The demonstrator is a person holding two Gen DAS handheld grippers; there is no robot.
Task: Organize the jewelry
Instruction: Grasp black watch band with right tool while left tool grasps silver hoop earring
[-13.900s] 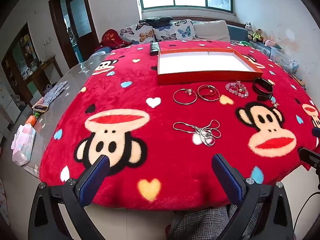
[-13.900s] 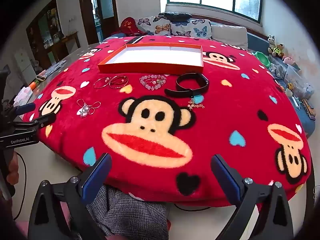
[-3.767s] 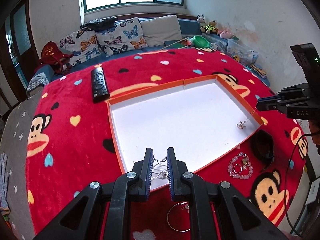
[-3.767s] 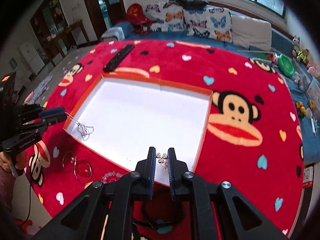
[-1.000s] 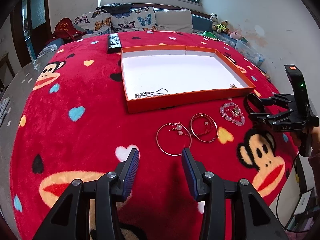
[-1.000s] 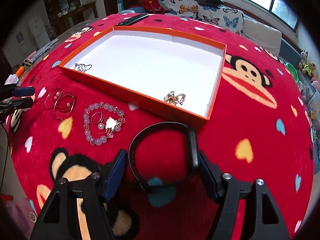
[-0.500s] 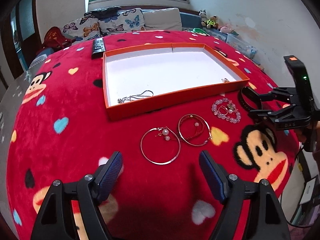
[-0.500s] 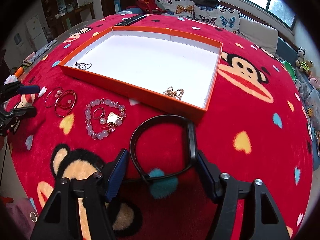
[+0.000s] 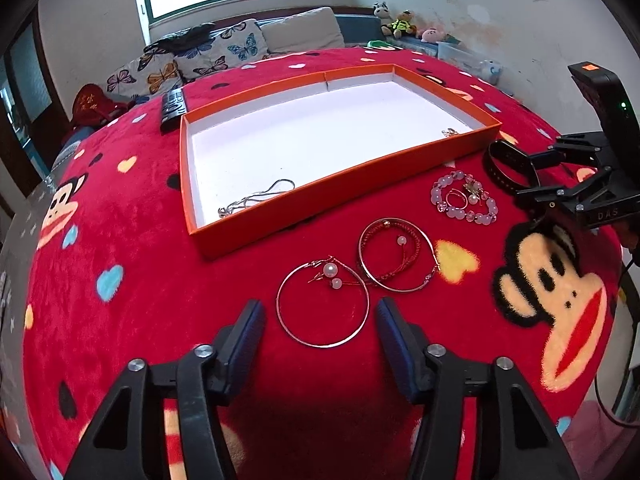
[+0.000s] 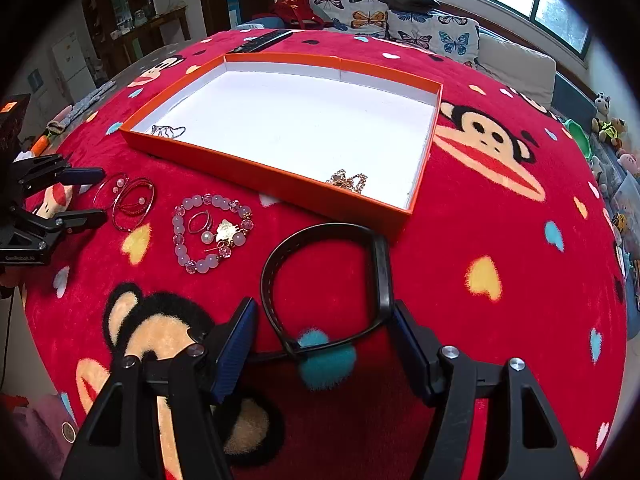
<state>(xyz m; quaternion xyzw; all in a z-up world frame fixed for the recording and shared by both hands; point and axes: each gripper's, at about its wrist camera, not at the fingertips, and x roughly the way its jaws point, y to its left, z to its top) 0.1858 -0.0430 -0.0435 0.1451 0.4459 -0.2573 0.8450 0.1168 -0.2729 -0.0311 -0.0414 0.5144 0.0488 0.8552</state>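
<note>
An orange tray (image 9: 344, 178) (image 10: 276, 174) with a white floor lies on the red blanket. It holds a silver necklace (image 9: 256, 200) (image 10: 168, 131) near its left front corner and a gold chain (image 10: 348, 181) near its right front. My left gripper (image 9: 320, 320) is open, its fingers on either side of a large hoop earring (image 9: 322, 305); a second hoop (image 9: 396, 254) lies just right. My right gripper (image 10: 324, 324) is open around a black wristband (image 10: 326, 284) (image 9: 508, 168). A pink bead bracelet (image 10: 210, 232) (image 9: 464, 200) lies between the hoops and the band.
A black remote (image 9: 173, 109) lies beyond the tray's far left corner. The blanket (image 10: 500, 240) covers a round-edged table. A sofa with butterfly cushions (image 9: 192, 60) stands behind. Stuffed toys (image 9: 400, 24) sit at the back right.
My left gripper has moved forward and down until its open fingers flank the near hoop earring. My right gripper has held its place around the black wristband.
</note>
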